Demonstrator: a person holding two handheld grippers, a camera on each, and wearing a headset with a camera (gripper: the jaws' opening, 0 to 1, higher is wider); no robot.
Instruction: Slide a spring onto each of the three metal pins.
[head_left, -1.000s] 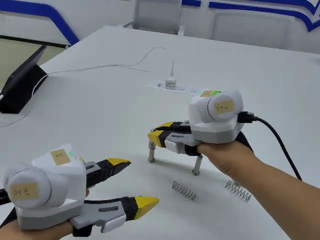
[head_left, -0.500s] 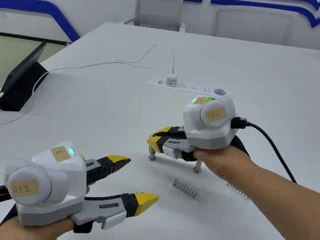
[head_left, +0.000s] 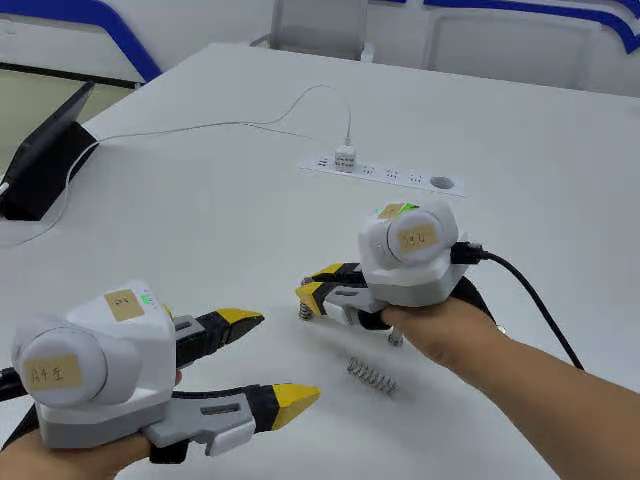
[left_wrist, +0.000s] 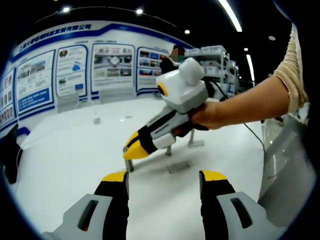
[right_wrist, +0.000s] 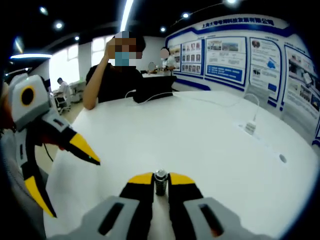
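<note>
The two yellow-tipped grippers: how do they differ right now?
The left gripper has jaws spread wide, nothing between them; the right gripper has jaws closed on a metal pin. The left gripper sits nearer the camera; the right gripper is farther out, beside a loose spring. Both have white bodies.

The table (head_left: 200, 230) has a smooth white top with a soft, low sheen. On the left gripper (head_left: 280, 357) and the right gripper (head_left: 308, 292) we see satin white and grey plastic bodies, black jaws tipped in matt yellow, and tan paper labels. The loose spring (head_left: 371, 376) is bare, dull grey wire. The metal cylinder (right_wrist: 160, 181) pinched in the right gripper's jaws, pin or spring we cannot tell, has a bright top. The power strip (head_left: 385, 173) is white plastic. A sleeve (left_wrist: 292, 65) is ribbed beige knit.
</note>
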